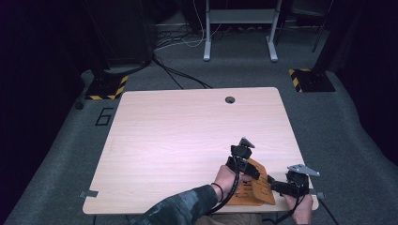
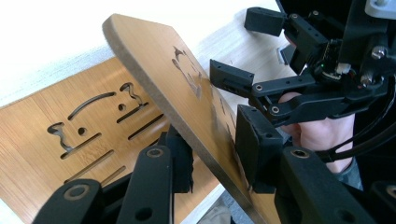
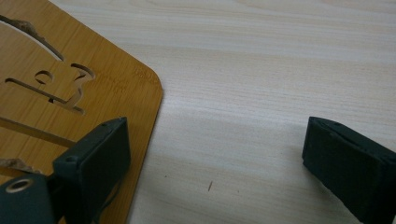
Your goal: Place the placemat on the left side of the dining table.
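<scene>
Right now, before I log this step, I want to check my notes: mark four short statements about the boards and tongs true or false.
1. The left tongs grip a tilted board. True.
2. A second board lies flat on the table. True.
3. The right tongs are shut on the second board. False: they stand open, one jaw over its corner, nothing between them.
4. Both boards are plain, with no holes. False: both have cut-out shapes and slots.
</scene>
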`<state>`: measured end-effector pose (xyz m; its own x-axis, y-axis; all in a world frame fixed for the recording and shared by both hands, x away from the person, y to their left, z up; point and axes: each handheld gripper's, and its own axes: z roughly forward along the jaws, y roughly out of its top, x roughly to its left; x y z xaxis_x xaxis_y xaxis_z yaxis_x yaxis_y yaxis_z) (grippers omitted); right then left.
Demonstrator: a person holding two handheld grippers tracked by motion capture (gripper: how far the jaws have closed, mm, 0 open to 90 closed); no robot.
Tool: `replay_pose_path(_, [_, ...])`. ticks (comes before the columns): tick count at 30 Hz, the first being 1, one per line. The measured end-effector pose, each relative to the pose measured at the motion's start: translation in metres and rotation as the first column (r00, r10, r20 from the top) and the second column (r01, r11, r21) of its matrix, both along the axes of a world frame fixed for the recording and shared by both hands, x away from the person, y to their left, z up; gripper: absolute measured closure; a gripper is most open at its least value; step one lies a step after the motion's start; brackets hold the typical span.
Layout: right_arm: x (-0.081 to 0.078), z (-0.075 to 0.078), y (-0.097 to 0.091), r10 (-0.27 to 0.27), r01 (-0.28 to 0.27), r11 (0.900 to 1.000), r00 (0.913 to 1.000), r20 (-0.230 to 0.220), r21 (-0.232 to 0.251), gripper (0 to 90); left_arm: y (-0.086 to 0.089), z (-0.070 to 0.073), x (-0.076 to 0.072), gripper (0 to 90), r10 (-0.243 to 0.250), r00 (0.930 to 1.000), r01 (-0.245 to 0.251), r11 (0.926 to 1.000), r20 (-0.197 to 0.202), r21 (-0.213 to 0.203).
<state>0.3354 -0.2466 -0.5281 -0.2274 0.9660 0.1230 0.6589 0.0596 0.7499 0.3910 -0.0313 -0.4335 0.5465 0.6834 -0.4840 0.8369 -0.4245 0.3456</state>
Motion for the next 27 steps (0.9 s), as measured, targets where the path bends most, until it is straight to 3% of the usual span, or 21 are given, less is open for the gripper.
replay_pose_path(8, [-0.001, 0.0, -0.004, -0.021, 0.021, 0.9992, 0.9998, 0.007, 0.034, 7.1, -0.011, 0.007, -0.003, 72.8, 0.01, 0.9999, -0.01, 0.9998, -0.004, 0.019])
replay_pose_path(11, [0.0, 0.0, -0.01, -0.034, 0.033, 0.9958, 0.9993, 0.013, 0.085, 4.7, -0.014, 0.01, -0.004, 74.6, 0.004, 0.9999, -0.004, 0.9997, -0.012, 0.025])
replay_pose_path(19, [0.002, 0.005, -0.026, -0.041, 0.038, 0.9912, 0.999, 0.019, 0.126, 0.7, -0.014, 0.017, -0.005, 83.4, 0.009, 0.9993, -0.01, 0.9999, -0.037, -0.007])
replay_pose_path(27, [-0.004, 0.012, -0.042, -0.059, 0.051, 0.9858, 0.9971, 0.047, 0.16, 0.0, -0.016, 0.027, -0.009, 86.3, -0.035, 0.9993, 0.035, 0.9992, -0.012, -0.018])
